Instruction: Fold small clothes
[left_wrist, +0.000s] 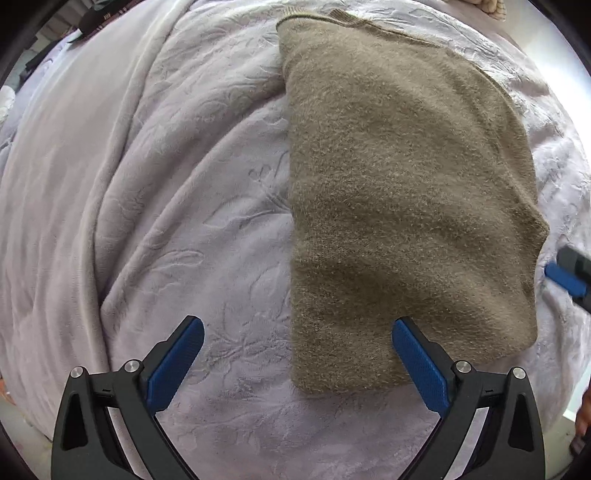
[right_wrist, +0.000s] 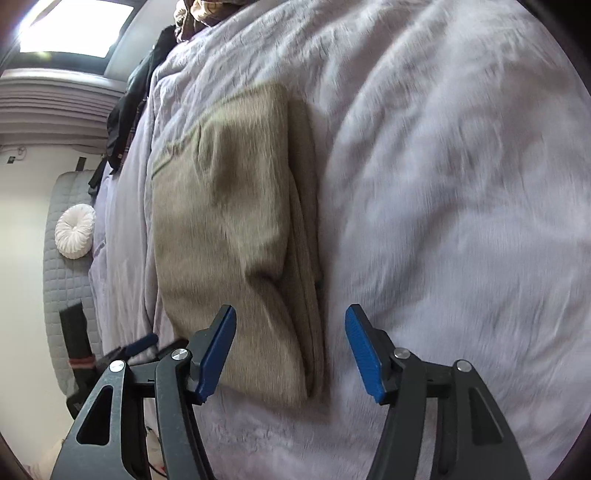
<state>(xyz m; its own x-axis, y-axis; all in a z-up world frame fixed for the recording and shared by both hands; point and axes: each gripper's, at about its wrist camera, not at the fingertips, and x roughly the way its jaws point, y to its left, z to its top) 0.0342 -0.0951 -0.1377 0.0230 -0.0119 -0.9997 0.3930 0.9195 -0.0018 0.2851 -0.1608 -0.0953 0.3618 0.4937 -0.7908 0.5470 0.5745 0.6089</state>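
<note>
Left wrist view: the left tool (left_wrist: 297, 363) is hanging spread wide and empty above the near edge of the folded brown sweater (left_wrist: 399, 206), which is lying flat on the lilac blanket (left_wrist: 147, 184) (a bed).

Right wrist view: the right tool (right_wrist: 290, 350) is also gaping, holding nothing, straddling the sweater's (right_wrist: 229, 229) layered near corner.

- The right gripper (left_wrist: 569, 275) is cut off by the left wrist view's edge; its jaws cannot be read there.
- Motion blur smears the lilac blanket (right_wrist: 461, 184) in the right wrist view.
- Dark clothing (right_wrist: 127, 107) beyond the bed is too small to identify.
</note>
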